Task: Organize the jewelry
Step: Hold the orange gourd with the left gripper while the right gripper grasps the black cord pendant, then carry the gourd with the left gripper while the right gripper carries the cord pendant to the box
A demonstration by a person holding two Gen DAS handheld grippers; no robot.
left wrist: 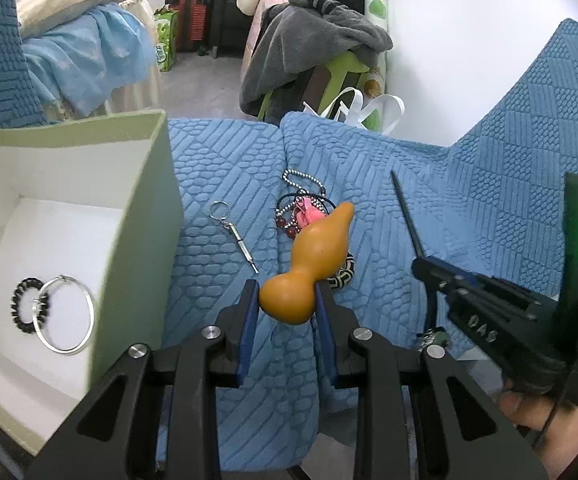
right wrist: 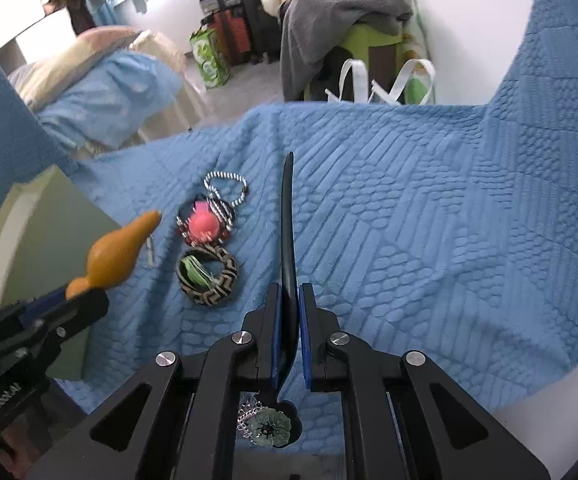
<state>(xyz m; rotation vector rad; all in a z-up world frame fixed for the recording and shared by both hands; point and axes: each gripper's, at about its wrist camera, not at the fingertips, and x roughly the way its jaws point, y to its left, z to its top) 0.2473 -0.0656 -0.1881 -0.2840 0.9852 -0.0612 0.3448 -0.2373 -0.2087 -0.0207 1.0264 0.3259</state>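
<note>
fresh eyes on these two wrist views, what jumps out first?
The orange gourd clamped in the left gripper, held above the blue quilted cover right of the pale green box. Next, the dark hair stick pinched upright in the right gripper, with a flower ornament dangling below.

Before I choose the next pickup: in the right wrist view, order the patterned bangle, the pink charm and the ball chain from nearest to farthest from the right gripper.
1. Patterned bangle, just left of the right gripper.
2. Pink charm, beyond the bangle, further left.
3. Ball chain, farthest up the blanket.
</note>
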